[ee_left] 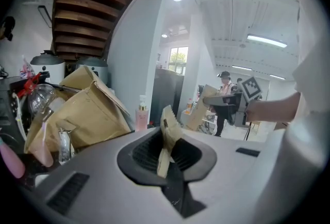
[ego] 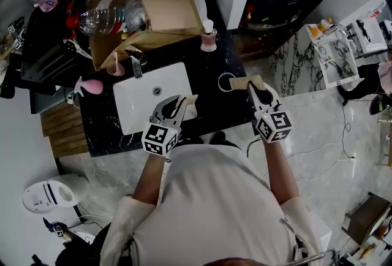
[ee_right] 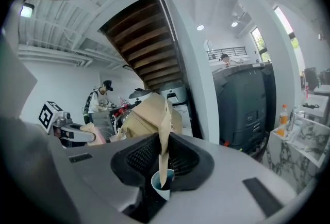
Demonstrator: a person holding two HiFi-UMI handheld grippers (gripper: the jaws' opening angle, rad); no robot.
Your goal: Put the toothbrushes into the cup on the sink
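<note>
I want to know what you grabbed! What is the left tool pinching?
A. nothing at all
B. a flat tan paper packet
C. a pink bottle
B: the left tool has its jaws closed on a flat tan paper packet that sticks up between them.

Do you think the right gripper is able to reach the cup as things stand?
Likely yes: the right gripper, shut on a tan packet, is close by the cup, nothing between.

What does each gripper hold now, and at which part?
Left gripper: a tan toothbrush packet, pinched by its lower half. Right gripper: a second tan packet, also pinched by its lower half.
</note>
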